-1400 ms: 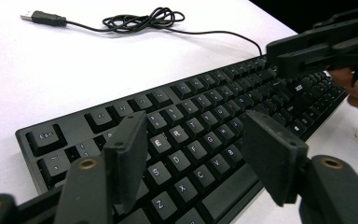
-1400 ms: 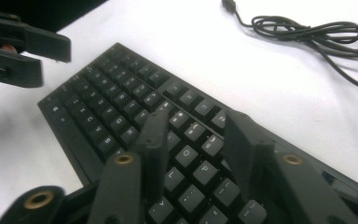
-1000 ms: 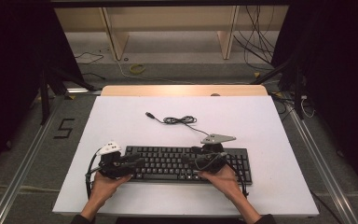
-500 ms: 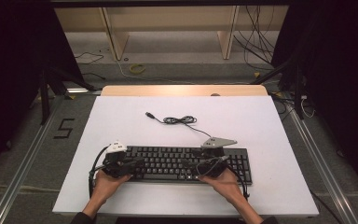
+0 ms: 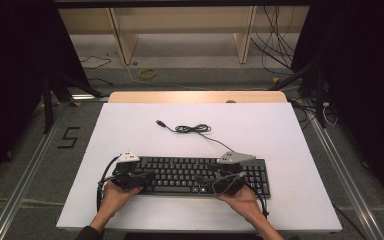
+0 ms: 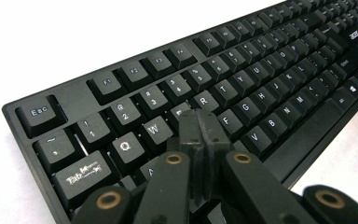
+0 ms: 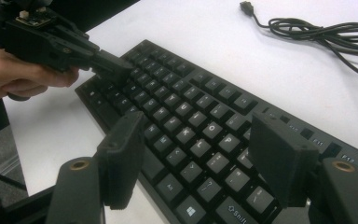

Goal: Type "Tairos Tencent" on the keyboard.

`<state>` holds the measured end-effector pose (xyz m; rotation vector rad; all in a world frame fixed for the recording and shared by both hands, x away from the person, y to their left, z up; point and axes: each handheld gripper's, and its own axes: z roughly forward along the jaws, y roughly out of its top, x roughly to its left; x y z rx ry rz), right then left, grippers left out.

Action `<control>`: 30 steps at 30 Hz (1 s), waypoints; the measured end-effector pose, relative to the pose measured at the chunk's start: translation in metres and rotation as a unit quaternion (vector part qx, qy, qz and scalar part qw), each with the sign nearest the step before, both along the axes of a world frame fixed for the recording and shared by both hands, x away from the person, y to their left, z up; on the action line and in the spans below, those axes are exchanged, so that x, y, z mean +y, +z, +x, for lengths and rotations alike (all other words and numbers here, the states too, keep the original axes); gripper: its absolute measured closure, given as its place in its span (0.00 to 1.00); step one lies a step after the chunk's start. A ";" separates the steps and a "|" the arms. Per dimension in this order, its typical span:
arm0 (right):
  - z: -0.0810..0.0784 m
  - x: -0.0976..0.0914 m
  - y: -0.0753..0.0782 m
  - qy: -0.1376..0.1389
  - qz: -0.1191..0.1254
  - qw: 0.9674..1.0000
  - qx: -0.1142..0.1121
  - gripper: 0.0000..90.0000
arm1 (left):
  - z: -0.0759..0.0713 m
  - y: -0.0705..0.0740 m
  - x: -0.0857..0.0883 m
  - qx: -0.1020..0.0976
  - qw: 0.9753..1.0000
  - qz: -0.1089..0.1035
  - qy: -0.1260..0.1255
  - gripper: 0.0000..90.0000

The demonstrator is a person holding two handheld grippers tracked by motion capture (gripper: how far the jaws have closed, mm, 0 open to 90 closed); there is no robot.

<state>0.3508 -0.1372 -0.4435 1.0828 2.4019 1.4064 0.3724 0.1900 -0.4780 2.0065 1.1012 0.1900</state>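
left hand-held gripper point(image 6: 200, 128): jaws just closed tight, nothing between them, tip over keyboard point(image 5: 195, 174) letter keys, likely to press 1 | right hand-held gripper point(image 7: 200, 158): jaws just opening, empty, above right keys | keyboard flat at counter point(image 5: 280, 130) front edge, cable point(image 5: 192, 129) loose behind

Keyboard point(image 6: 242, 84) keys: Esc, Tab, Q, W, R (also Shift); floor mark point(image 5: 68, 137): 5.

White table point(image 5: 130, 130), black keyboard point(image 5: 190, 172) near front edge, coiled cable point(image 5: 192, 128) behind
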 end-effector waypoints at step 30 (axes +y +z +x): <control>-0.006 -0.002 -0.002 0.001 0.000 1.000 0.000 0.40 | -0.003 0.004 0.001 -0.006 1.000 -0.003 0.006 0.95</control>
